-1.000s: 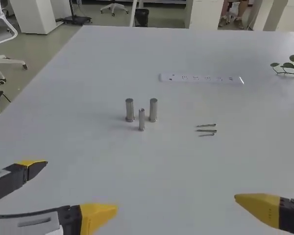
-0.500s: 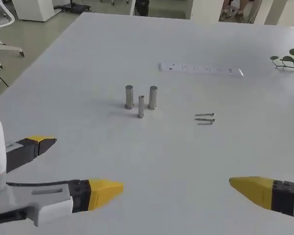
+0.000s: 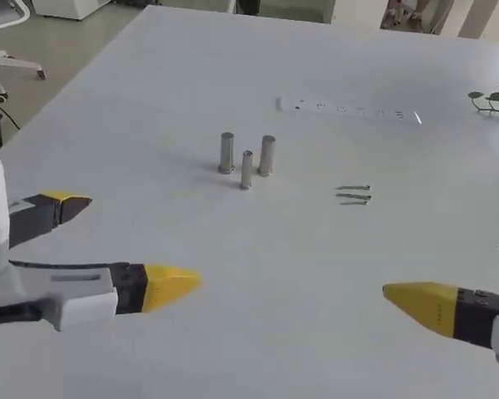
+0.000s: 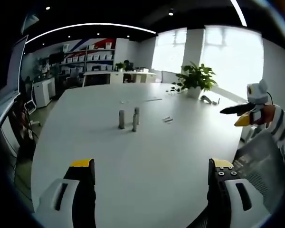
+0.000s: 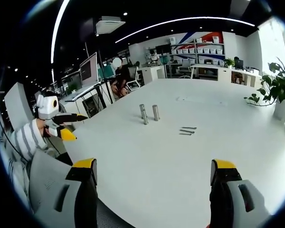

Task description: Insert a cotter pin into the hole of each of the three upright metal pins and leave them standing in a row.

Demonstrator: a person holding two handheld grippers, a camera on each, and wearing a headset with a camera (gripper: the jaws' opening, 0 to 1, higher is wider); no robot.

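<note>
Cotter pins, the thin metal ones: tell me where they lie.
Head view: the thin metal cotter pins lie on the white table, right of the three upright grey metal pins, this side of the white power strip.

Cotter pins beside metal pins (rightward)

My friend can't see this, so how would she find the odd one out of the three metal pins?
On the white table, look nearer than the long power strip and left of the cotter pins. Of the three upright metal pins there, it is the middle pin: slimmer, and standing closer to the person than its two neighbours.
</note>
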